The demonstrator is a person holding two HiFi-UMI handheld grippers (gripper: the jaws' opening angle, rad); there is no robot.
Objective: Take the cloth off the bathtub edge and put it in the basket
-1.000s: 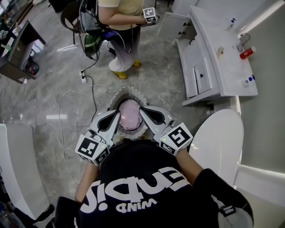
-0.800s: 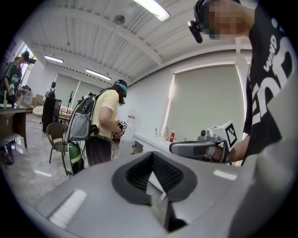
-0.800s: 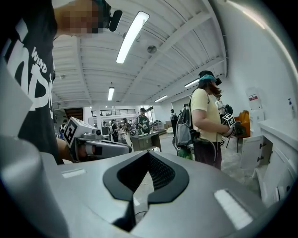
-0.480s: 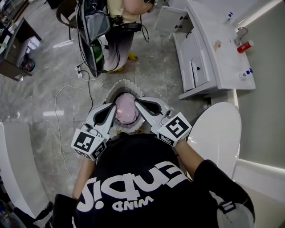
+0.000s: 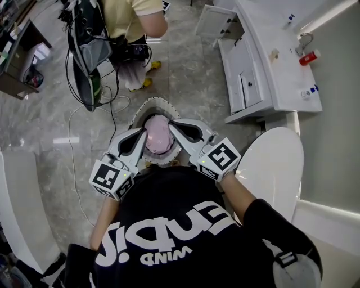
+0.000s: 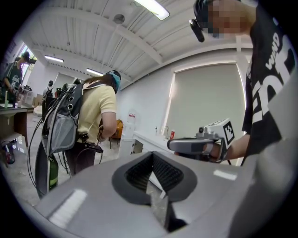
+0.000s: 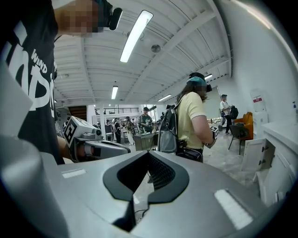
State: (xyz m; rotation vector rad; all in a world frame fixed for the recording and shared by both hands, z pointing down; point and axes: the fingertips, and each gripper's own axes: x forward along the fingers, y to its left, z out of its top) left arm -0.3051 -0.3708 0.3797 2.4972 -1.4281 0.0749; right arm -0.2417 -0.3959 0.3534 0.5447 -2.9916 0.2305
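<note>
The pink cloth (image 5: 159, 136) lies bunched inside the round basket (image 5: 148, 104) on the floor, straight ahead of me in the head view. My left gripper (image 5: 144, 134) and right gripper (image 5: 172, 125) are held level above the basket, their tips angled toward each other over the cloth. Both are shut with nothing between the jaws. In the left gripper view the left gripper (image 6: 156, 197) has its jaws closed, and the right gripper (image 6: 195, 145) shows beyond them. The right gripper view shows the right gripper (image 7: 135, 204) closed too, with the left gripper (image 7: 100, 148) beside it.
A person in a yellow shirt (image 5: 135, 17) with a backpack (image 5: 87, 50) stands just beyond the basket. A cable (image 5: 73, 129) trails over the marble floor. A white vanity counter (image 5: 270, 62) is at the right. A white rounded fixture (image 5: 273, 169) sits by my right elbow.
The person in yellow has shifted left and further away in the head view. Both grippers stay shut above the basket, almost unmoved; the cloth lies still.
</note>
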